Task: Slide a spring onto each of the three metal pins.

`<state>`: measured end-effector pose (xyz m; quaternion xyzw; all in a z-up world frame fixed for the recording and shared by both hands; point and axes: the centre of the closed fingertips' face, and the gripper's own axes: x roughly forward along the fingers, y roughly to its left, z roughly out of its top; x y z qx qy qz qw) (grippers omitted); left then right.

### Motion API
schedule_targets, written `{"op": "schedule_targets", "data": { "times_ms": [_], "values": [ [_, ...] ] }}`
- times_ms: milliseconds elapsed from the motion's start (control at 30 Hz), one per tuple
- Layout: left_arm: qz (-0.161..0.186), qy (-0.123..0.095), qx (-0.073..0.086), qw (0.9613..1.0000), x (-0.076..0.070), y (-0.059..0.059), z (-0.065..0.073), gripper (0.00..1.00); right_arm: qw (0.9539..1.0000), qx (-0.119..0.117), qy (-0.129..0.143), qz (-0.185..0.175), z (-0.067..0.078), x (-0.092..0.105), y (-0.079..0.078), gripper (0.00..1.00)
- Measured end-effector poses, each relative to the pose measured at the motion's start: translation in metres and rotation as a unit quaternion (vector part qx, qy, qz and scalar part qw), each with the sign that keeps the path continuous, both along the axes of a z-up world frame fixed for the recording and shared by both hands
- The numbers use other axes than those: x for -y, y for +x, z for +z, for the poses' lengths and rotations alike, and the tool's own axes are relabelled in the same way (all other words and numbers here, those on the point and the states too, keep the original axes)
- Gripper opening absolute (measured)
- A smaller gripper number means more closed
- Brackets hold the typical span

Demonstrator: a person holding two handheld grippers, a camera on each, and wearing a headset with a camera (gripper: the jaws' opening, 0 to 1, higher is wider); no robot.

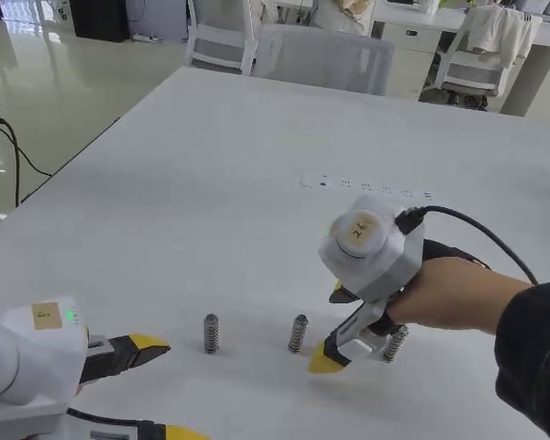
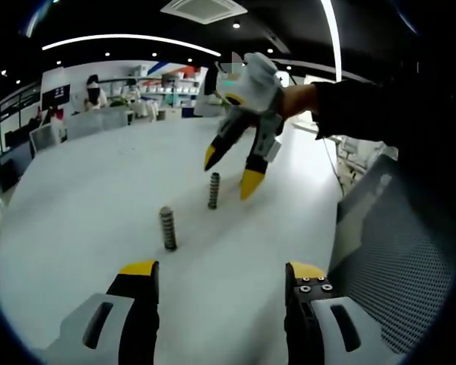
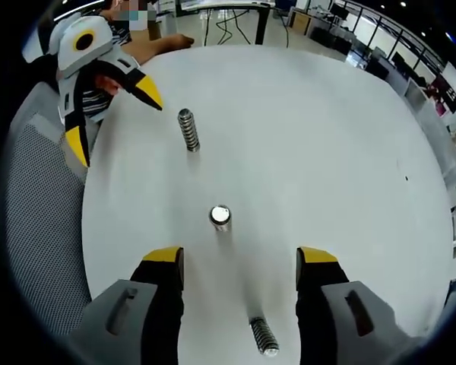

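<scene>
Three grey coiled metal springs (image 1: 298,333) upright on pins (image 3: 220,215), row along white desk (image 1: 257,183) front edge. My right gripper (image 3: 239,262) spread, rightmost spring (image 3: 264,336) between jaws, axis vertical; my left gripper (image 2: 222,270) spread, farther.

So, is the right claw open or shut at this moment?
Open. In its own view the right claw has its two yellow tips apart, with a spring between them.
</scene>
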<state>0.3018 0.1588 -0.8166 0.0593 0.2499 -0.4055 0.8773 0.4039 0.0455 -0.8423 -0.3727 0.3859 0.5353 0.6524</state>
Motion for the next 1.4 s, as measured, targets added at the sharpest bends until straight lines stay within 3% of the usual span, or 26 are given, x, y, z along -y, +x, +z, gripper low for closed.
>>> {"op": "schedule_targets", "data": {
  "times_ms": [233,467,733,1000,1400],
  "values": [
    [-0.002,0.002,-0.002,1.0,0.0,0.0,-0.001,0.62,0.9995,0.012,0.017,-0.022,0.003,0.012,0.005,0.63],
    [-0.004,0.005,-0.004,1.0,0.001,0.0,-0.003,0.62,0.9967,0.031,0.053,-0.053,0.01,0.02,0.012,0.76],
    [-0.007,0.007,-0.006,0.9999,0.003,-0.001,-0.004,0.61,0.9936,0.044,0.067,-0.079,0.012,0.035,0.018,0.81],
    [-0.006,0.009,-0.007,0.9999,0.003,-0.001,-0.003,0.62,0.9857,0.064,0.109,-0.111,0.021,0.044,0.021,0.91],
    [-0.006,0.009,-0.006,0.9999,0.006,-0.001,-0.001,0.62,0.9786,0.071,0.134,-0.139,0.022,0.066,0.013,0.92]
  ]
}}
